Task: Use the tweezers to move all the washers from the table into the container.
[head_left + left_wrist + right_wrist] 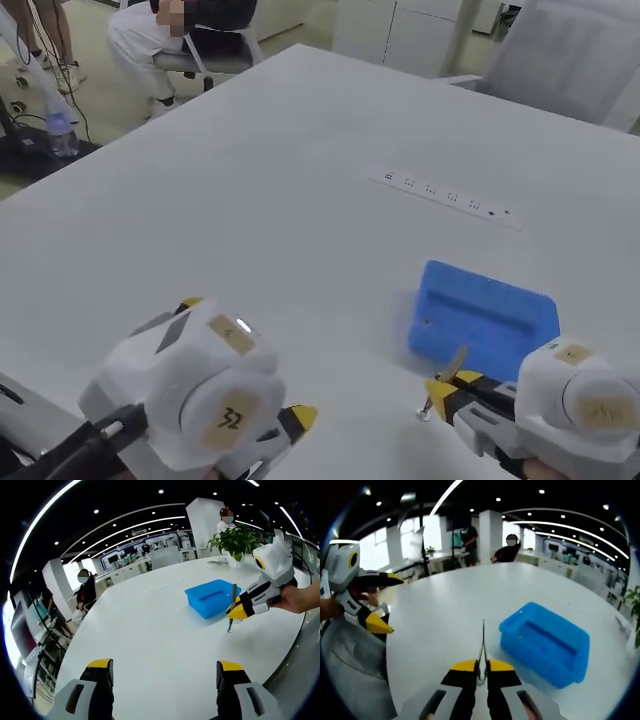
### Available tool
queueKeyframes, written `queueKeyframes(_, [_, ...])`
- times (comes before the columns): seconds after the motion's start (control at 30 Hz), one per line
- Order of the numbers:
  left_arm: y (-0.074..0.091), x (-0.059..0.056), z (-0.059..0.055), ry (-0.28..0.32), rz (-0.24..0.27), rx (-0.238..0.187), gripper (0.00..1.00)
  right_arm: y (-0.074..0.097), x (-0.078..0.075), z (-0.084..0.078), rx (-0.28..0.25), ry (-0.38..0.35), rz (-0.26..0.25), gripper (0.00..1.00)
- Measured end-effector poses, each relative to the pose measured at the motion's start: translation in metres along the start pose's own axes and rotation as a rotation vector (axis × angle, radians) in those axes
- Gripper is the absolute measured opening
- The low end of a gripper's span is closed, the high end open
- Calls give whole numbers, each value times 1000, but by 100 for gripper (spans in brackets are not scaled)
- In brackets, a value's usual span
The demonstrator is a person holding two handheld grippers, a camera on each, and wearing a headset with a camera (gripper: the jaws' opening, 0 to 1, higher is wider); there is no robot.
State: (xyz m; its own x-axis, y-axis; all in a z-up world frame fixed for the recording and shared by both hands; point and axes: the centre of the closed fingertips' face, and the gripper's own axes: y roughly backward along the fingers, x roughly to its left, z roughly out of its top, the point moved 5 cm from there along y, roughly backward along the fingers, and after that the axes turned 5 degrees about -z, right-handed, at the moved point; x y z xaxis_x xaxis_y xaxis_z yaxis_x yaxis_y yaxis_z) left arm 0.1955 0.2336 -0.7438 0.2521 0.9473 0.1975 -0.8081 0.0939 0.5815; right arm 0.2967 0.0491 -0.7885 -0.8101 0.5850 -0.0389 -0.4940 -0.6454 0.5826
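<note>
Beyond the container [487,320], a power strip [445,197].

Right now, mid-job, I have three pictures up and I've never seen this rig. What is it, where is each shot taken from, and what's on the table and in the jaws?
There is no robot arm. A person holds a two-jaw gripper in each hand. The head view comes from a camera on the person's headset, looking down at a white table. Each round picture comes from a camera riding on one gripper, looking along its jaws. The left gripper has its jaws wide apart with nothing between them. The right gripper has its jaws shut on thin tweezers that point forward. A blue container, open on top, sits on the table close to the tweezers. The washers are too small for me to make out.
</note>
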Motion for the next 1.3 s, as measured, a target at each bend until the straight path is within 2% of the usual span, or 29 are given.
queueKeyframes(0.67, [0,0,0,-2,-1,3,86,2,-1,-2,4,52,-2,4])
queueKeyframes(0.83, [-1,-1,-1,-5,-1,7,86,3,-2,-3,-4,37,2,3])
queueKeyframes(1.03, [-1,-1,-1,-7,-3,10,86,5,-6,-6,-17,-27,0,1])
queueKeyframes(1.2, [-1,-2,-1,-14,-7,13,86,5,-4,-4,-9,-48,18,1])
queueKeyframes(1.3, [-1,-1,-1,-10,-6,11,86,7,-3,1,-30,-68,20,2])
